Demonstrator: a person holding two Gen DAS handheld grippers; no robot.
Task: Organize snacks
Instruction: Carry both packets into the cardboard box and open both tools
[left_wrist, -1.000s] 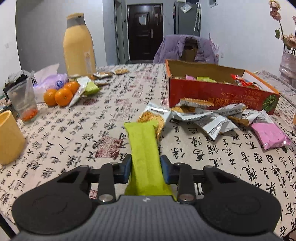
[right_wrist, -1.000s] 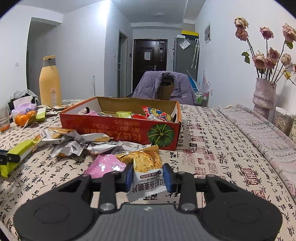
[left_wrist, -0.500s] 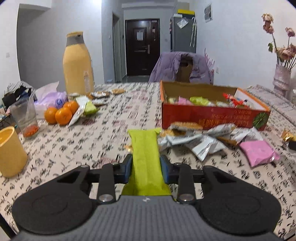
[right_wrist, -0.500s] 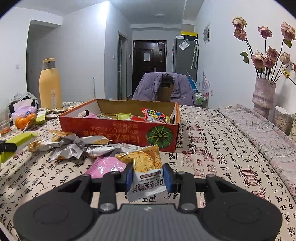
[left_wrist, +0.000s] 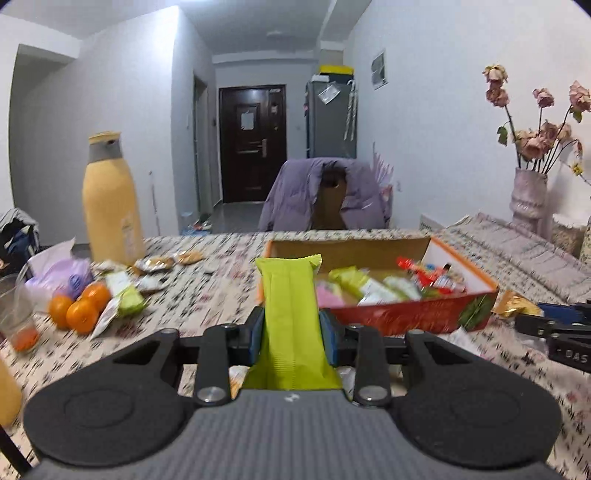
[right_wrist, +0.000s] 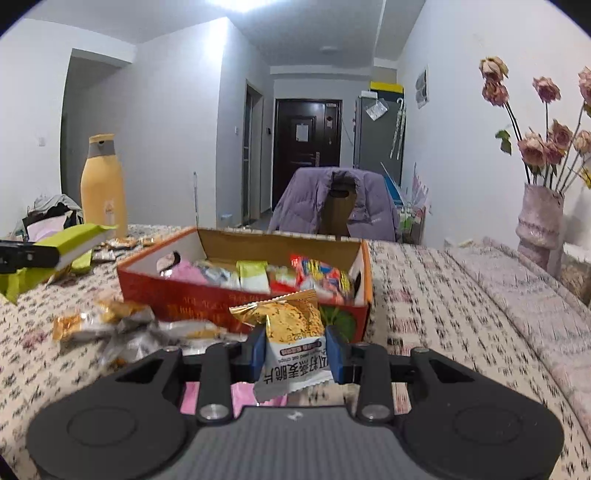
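Left tongs (left_wrist: 291, 341) pinch a green snack bar (left_wrist: 291, 317) across its middle, bar upright, raised off the tablecloth (left_wrist: 207, 295), near the left end of the orange box (left_wrist: 406, 317). Box sits centre, open, already holding several wrapped snacks. Loose packets (right_wrist: 129, 328) lie on the cloth just in front of its near wall. My right tongs (right_wrist: 295, 352) clamp a gold-and-white crisp packet (right_wrist: 291, 332), held just short of the box's near right corner. Step in hand, I judge: carrying both items to the box. Next move calls for clearing the near wall, hovering over a free spot inside, then spreading each pair to drop.
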